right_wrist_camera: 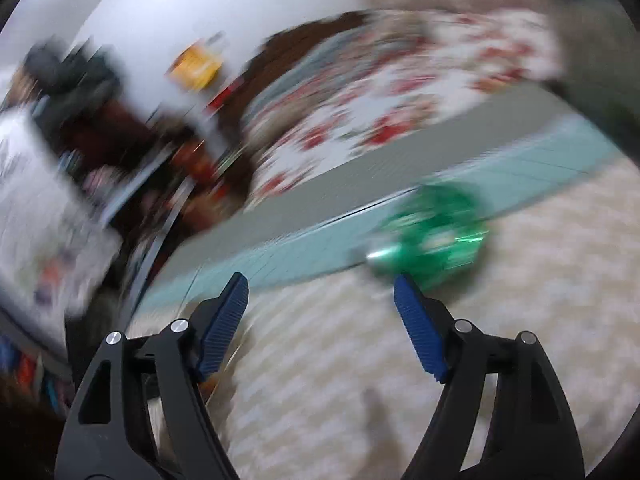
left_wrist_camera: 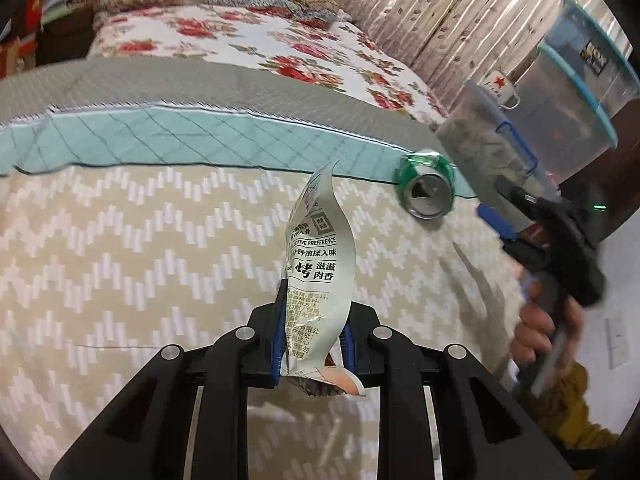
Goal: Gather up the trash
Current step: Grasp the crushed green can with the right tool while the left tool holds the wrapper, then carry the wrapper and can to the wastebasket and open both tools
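My left gripper (left_wrist_camera: 314, 336) is shut on a white snack wrapper (left_wrist_camera: 322, 264) with black print, held upright above the beige zigzag blanket (left_wrist_camera: 140, 248). A crushed green drink can (left_wrist_camera: 428, 188) lies on its side at the blanket's far right edge, its opened top facing me. My right gripper (right_wrist_camera: 322, 284) is open and empty; the can (right_wrist_camera: 432, 240) is blurred just beyond its right fingertip (right_wrist_camera: 404, 286). In the left wrist view the right gripper (left_wrist_camera: 520, 220) comes in from the right, close to the can.
A teal quilted band (left_wrist_camera: 200, 140) and a floral bedspread (left_wrist_camera: 260, 48) lie behind the blanket. Clear storage boxes (left_wrist_camera: 568, 100) and a white mug (left_wrist_camera: 500, 86) stand at the right. Blurred shelves with clutter (right_wrist_camera: 100, 140) are at the left of the right wrist view.
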`<action>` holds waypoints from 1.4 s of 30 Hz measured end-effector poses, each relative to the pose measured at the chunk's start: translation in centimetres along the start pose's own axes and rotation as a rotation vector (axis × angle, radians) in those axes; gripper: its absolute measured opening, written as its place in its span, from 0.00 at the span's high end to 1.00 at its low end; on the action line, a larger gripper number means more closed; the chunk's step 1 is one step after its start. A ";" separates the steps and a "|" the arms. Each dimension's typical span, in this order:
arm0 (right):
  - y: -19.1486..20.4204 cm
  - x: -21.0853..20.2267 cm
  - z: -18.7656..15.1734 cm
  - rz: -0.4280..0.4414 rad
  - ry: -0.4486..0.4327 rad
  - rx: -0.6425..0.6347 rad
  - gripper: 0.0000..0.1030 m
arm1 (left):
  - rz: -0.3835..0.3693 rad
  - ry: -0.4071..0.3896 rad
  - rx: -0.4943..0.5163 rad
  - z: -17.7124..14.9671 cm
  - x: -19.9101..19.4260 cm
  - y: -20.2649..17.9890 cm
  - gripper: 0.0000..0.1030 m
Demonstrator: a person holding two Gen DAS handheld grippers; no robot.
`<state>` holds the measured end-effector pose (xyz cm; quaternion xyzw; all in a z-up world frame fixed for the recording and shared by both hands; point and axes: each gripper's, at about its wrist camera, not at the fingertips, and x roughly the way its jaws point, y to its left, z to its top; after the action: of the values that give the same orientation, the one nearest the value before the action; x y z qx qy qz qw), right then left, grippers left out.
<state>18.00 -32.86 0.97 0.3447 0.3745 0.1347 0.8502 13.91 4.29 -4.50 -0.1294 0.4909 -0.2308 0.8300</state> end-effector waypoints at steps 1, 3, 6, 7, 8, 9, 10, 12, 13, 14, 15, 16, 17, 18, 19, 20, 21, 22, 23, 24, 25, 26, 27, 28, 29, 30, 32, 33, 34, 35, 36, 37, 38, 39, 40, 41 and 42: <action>-1.5 0.3 0.6 -0.005 0.011 0.059 0.34 | -0.015 0.005 -0.002 0.1 0.2 -0.1 0.80; -4.4 1.6 1.6 -0.017 0.063 0.161 0.39 | -0.027 0.013 0.006 0.2 0.5 -0.8 0.80; -5.6 4.1 2.3 -0.009 0.134 0.181 0.47 | -0.025 0.023 0.023 0.3 1.2 -1.6 0.80; -5.4 4.7 2.8 -0.017 0.140 0.162 0.48 | -0.025 0.026 0.026 0.4 1.4 -1.8 0.80; -5.0 5.4 3.1 -0.023 0.149 0.143 0.48 | -0.023 0.030 0.031 0.5 1.6 -2.1 0.80; -5.1 6.1 3.4 -0.026 0.156 0.128 0.50 | -0.022 0.033 0.034 0.4 1.7 -2.2 0.80; -5.0 6.7 3.5 -0.028 0.163 0.119 0.53 | -0.020 0.035 0.035 0.5 1.9 -2.3 0.80; -5.3 7.8 3.6 -0.001 0.187 0.124 0.70 | -0.014 0.040 0.040 0.6 2.2 -2.5 0.80; -5.4 7.8 3.3 0.009 0.187 0.126 0.70 | -0.012 0.043 0.040 0.7 2.3 -2.6 0.80; -5.5 7.9 3.0 0.034 0.198 0.132 0.71 | -0.011 0.045 0.041 0.8 2.4 -2.7 0.80; -5.5 7.7 2.6 0.069 0.203 0.143 0.74 | -0.011 0.046 0.042 0.9 2.4 -2.8 0.80; -5.5 7.4 2.4 0.095 0.204 0.154 0.76 | -0.012 0.048 0.043 1.0 2.5 -2.9 0.80; -5.5 7.2 2.1 0.107 0.202 0.158 0.78 | -0.015 0.051 0.045 1.1 2.6 -3.1 0.80; -5.4 6.8 2.0 0.115 0.196 0.161 0.78 | -0.021 0.054 0.048 1.3 2.7 -3.4 0.80; -5.5 6.0 2.0 0.130 0.182 0.167 0.79 | -0.026 0.057 0.052 1.5 2.9 -3.8 0.80; -5.4 5.7 1.9 0.138 0.172 0.170 0.79 | -0.033 0.061 0.060 1.7 3.1 -4.3 0.80; -5.5 4.7 2.1 0.138 0.150 0.173 0.79 | -0.040 0.065 0.073 2.0 3.4 -5.1 0.80; -5.7 3.8 2.2 0.140 0.137 0.176 0.79 | -0.046 0.070 0.086 2.2 3.8 -5.8 0.80; -6.1 2.6 2.5 0.142 0.119 0.182 0.79 | -0.057 0.076 0.103 2.6 4.2 -6.8 0.80; -6.8 1.0 2.9 0.136 0.092 0.186 0.80 | -0.074 0.084 0.122 3.0 4.8 -8.1 0.80; -7.7 -0.8 3.3 0.127 0.062 0.189 0.80 | -0.089 0.090 0.140 3.4 5.3 -9.2 0.80; -8.2 -2.1 3.6 0.126 0.042 0.197 0.80 | -0.113 0.100 0.171 4.0 6.1 -11.2 0.80; -9.3 -4.6 4.1 0.104 -0.001 0.197 0.80 | -0.128 0.106 0.191 4.4 6.7 -12.6 0.80; -10.2 -6.7 4.4 0.084 -0.035 0.197 0.80 | -0.147 0.114 0.214 4.8 7.5 -14.2 0.80; -11.2 -8.8 4.9 0.057 -0.075 0.198 0.80 | -0.173 0.124 0.242 5.3 8.3 -16.2 0.80; -12.6 -11.8 5.3 0.015 -0.131 0.196 0.80 | -0.202 0.136 0.274 5.7 9.3 -18.4 0.80; -15.2 -16.8 6.0 -0.088 -0.238 0.190 0.80 | -0.242 0.155 0.334 6.3 11.2 -22.6 0.80; -16.1 -18.5 6.2 -0.133 -0.274 0.185 0.80 | -0.263 0.166 0.367 6.7 12.3 -25.1 0.80; -17.0 -20.0 6.4 -0.186 -0.310 0.176 0.80 | -0.282 0.175 0.392 6.9 13.2 -27.1 0.80; -18.1 -21.6 6.7 -0.250 -0.346 0.159 0.80 | -0.309 0.189 0.423 7.3 14.6 -30.0 0.80; -19.4 -23.2 7.1 -0.335 -0.381 0.142 0.81 | -0.324 0.198 0.438 7.4 15.5 -31.6 0.80; -20.5 -23.9 7.3 -0.366 -0.394 0.156 0.81 | -0.343 0.212 0.458 7.7 16.8 -33.9 0.80; -21.5 -24.3 7.4 -0.373 -0.400 0.182 0.81 | -0.352 0.220 0.470 7.9 17.7 -35.3 0.80; -23.3 -24.8 7.5 -0.365 -0.404 0.237 0.81 | -0.361 0.235 0.482 8.3 19.2 -37.3 0.80; -24.2 -24.8 7.4 -0.360 -0.406 0.266 0.80 | -0.367 0.247 0.488 8.5 20.3 -38.8 0.80; -25.1 -24.8 7.4 -0.360 -0.408 0.281 0.81 | -0.374 0.262 0.495 8.7 21.6 -40.4 0.80; -25.9 -24.5 7.4 -0.365 -0.406 0.287 0.81 | -0.375 0.276 0.506 8.8 22.9 -42.0 0.80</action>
<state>5.93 -67.22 0.02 0.4082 0.2677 -0.1462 0.8604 20.28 -43.60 1.06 0.0253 0.4934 -0.5093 0.7047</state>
